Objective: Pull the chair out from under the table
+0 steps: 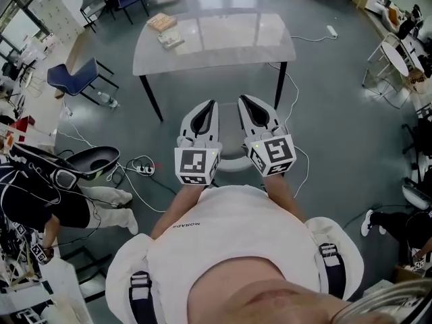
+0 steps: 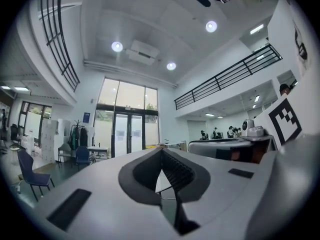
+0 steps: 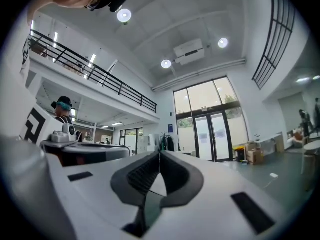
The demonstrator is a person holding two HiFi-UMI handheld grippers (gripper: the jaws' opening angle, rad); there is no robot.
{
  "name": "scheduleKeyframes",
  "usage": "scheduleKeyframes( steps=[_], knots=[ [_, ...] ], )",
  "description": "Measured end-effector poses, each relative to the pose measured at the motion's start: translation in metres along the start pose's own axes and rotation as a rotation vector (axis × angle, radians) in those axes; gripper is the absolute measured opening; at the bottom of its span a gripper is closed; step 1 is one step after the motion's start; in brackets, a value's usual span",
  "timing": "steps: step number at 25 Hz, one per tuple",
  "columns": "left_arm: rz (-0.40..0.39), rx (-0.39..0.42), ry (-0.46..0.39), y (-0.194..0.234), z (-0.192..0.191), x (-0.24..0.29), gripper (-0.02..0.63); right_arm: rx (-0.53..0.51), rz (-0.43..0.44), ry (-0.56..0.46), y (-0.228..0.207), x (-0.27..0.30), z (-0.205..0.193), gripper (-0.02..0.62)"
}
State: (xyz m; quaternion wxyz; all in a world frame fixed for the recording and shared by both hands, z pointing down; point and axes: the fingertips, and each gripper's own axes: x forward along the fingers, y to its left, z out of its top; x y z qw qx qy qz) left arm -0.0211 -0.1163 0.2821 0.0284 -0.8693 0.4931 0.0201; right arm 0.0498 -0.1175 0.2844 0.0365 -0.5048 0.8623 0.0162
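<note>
The grey-topped table (image 1: 216,42) on black legs stands ahead of me in the head view. A pale grey chair seat (image 1: 231,155) shows on the floor just in front of its near edge, mostly hidden behind my grippers. My left gripper (image 1: 211,104) and right gripper (image 1: 242,99) are held side by side above that seat, both pointing level toward the table. Each is shut with nothing between its jaws. The left gripper view shows the left gripper (image 2: 161,149) against the hall, and the right gripper view shows the right gripper (image 3: 160,153) the same way.
Two books (image 1: 162,22) lie on the table's far left corner. A blue chair (image 1: 77,79) stands at the left, with a power strip (image 1: 143,169) and cables on the floor nearby. A seated person (image 1: 67,198) is at the left, a white round table (image 1: 395,56) at the right.
</note>
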Motion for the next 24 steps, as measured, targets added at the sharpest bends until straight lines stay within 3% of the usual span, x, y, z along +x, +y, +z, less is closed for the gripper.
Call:
scheduleKeyframes(
  steps=[24],
  knots=[
    [0.009,-0.021,0.016,-0.019,-0.011,-0.003,0.005,0.010,-0.015,0.023,-0.005,-0.015,-0.007,0.018]
  ],
)
